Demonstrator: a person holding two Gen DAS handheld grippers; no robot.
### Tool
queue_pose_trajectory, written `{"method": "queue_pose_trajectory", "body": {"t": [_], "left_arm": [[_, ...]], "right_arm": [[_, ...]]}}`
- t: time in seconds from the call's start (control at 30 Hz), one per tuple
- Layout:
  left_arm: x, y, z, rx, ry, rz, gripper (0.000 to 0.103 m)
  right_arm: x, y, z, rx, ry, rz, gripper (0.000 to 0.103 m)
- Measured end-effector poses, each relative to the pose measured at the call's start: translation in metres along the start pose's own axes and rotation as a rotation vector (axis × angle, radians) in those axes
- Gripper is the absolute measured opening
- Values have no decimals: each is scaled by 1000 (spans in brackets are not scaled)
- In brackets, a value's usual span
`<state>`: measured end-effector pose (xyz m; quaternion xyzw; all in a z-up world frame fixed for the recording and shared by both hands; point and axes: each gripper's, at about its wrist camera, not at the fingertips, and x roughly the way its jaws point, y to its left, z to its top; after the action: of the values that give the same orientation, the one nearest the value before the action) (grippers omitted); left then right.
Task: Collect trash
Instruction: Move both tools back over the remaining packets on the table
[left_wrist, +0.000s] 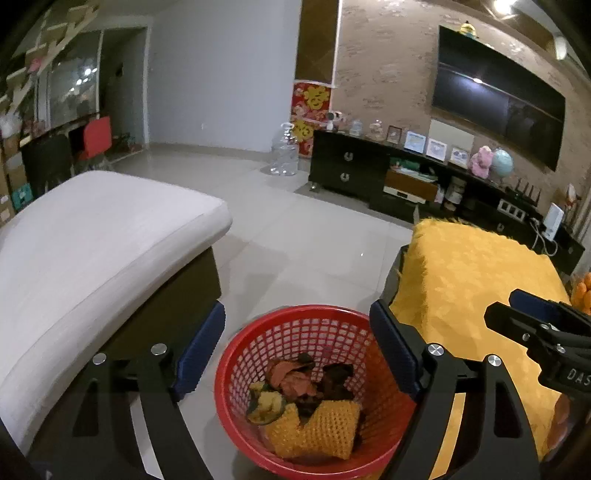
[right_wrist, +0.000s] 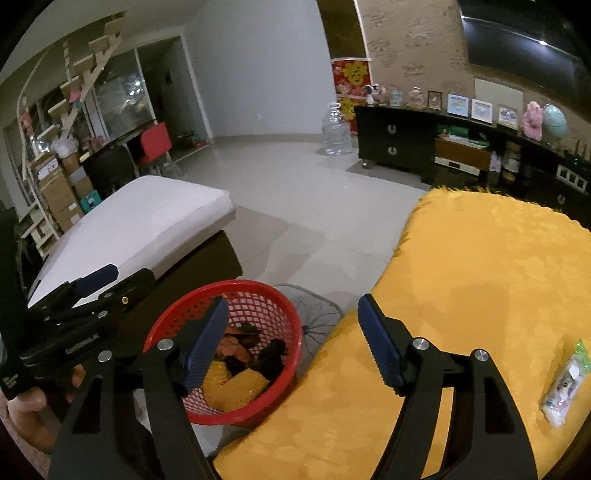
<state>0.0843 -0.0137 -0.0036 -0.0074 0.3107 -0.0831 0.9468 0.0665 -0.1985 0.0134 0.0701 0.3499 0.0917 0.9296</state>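
Note:
A red mesh basket (left_wrist: 258, 350) stands on the floor between the couch and the table, with fruit peels (left_wrist: 295, 380) and a yellow foam net (left_wrist: 325, 428) lying in it. My left gripper (left_wrist: 299, 354) hangs above the basket, jaws wide open, nothing between them. My right gripper (right_wrist: 291, 343) is open too and empty, over the basket's (right_wrist: 166, 325) right rim and the table edge. In the right wrist view the left gripper (right_wrist: 96, 284) shows at the left, held by a hand. A small plastic packet (right_wrist: 565, 384) lies on the yellow tablecloth (right_wrist: 480, 295).
A white-cushioned couch (left_wrist: 92, 251) flanks the basket on the left. A fan grille (right_wrist: 317, 314) lies on the tiled floor beside the basket. A dark TV cabinet (left_wrist: 354, 170) and a large clear water jug (left_wrist: 284, 151) stand at the far wall. Oranges (left_wrist: 583, 291) sit at the table's right edge.

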Motion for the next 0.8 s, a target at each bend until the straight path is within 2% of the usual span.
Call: {"method": "queue_pose_trajectory", "body": {"t": [0.23,0.8], "left_arm": [[-4,-15,-2,29,-20,-27,80],[-7,-70,-6,112,-29,-121,80]], "right_arm": [[-14,-14,-4,-5,-23,-63,71],[-70,-96,-27,156,-87,-225,71]]}}
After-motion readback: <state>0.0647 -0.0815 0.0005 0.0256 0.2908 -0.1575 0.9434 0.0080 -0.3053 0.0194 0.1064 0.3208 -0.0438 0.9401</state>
